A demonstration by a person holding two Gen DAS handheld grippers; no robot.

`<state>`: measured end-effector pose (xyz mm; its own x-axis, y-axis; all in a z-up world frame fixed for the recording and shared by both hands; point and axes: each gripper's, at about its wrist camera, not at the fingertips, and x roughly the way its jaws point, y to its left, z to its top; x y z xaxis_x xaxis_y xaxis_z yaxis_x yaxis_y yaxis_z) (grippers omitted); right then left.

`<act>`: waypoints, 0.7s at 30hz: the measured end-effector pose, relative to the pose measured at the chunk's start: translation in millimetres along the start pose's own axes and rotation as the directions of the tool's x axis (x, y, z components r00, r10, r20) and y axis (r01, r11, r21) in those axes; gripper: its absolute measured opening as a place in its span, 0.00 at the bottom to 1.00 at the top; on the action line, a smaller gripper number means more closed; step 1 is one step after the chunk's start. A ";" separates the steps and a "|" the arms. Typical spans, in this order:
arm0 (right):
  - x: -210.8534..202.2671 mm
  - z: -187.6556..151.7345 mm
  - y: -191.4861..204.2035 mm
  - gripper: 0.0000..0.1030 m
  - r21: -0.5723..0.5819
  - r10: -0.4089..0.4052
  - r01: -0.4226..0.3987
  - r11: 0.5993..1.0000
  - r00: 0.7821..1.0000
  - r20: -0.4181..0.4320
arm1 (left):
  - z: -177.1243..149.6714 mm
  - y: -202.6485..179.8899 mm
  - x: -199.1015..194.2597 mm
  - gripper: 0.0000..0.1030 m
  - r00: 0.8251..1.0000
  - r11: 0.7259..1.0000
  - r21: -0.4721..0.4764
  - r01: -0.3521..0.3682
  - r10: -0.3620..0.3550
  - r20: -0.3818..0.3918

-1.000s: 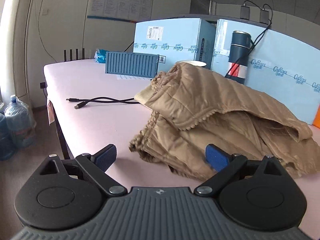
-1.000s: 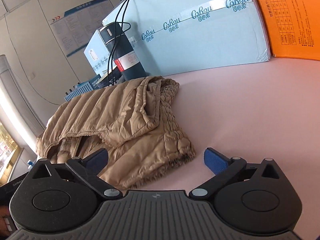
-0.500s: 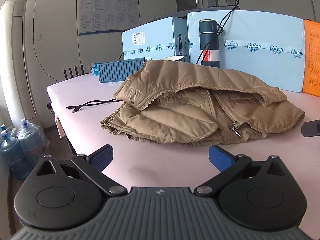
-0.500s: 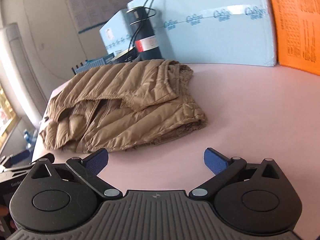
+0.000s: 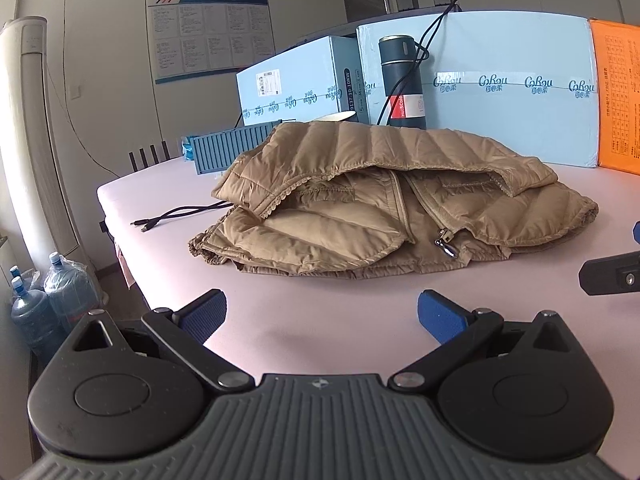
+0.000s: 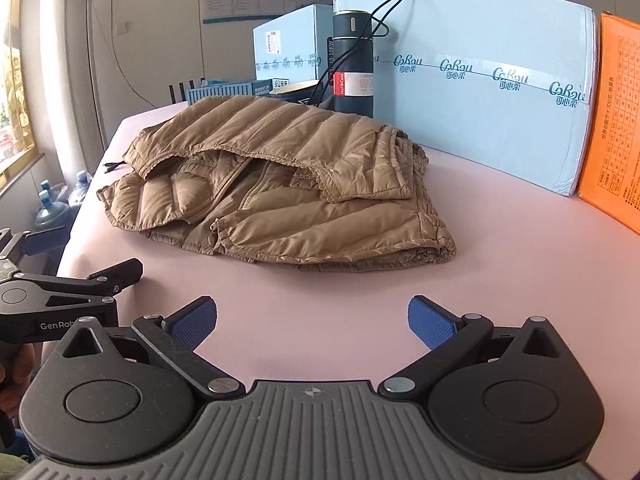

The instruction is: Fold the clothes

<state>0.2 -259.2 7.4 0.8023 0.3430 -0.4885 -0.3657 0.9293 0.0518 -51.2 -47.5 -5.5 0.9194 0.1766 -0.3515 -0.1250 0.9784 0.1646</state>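
The left tool (image 5: 320,316) stands with its jaws spread wide over bare pink bench (image 5: 328,320), nothing between its blue pads (image 5: 440,314). A second ago its right pad sat against the near edge of the jacket; now open bench separates the pads from the garment, and the view has levelled from a tilt. The right tool (image 6: 312,322) is likewise wide open and empty, its pads (image 6: 192,324) above bare bench. Earlier its left pad overlapped the jacket's corner; now the garment lies well ahead of it. Each tool shows at the edge of the other's view: the right tool's dark finger at the right side of the left wrist view, the left tool's body low at the left of the right wrist view.

The tan quilted jacket (image 5: 400,208) lies folded on the bench ahead of both tools, its upper layer doubled over the zipped front, the zip pull (image 5: 446,245) resting on the near edge. It was seen as a bunched heap from the side before; it now appears as a flat bundle seen from the front.

Behind the jacket stand a dark flask (image 5: 402,80) and light blue boxes (image 5: 500,92), with an orange box (image 5: 618,100) at the right. A black cable (image 5: 176,216) lies on the bench left of the jacket.
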 end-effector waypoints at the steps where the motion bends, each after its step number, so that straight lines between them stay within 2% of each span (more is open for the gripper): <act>1: -0.7 -0.2 -0.3 1.00 0.002 -0.005 0.005 1.000 1.000 0.002 | -0.1 -0.3 -0.4 1.00 1.000 1.000 0.001 -0.002 0.002 0.002; 21: 1.7 -0.4 -1.3 1.00 0.015 -0.003 0.003 1.000 1.000 -0.010 | -3.9 -7.9 -2.7 1.00 1.000 1.000 0.017 -0.007 0.006 0.012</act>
<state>1.8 -259.8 6.1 0.7988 0.3389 -0.4970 -0.3560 0.9323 0.0636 -54.2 -55.3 -9.4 0.9231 0.1815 -0.3390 -0.1248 0.9753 0.1824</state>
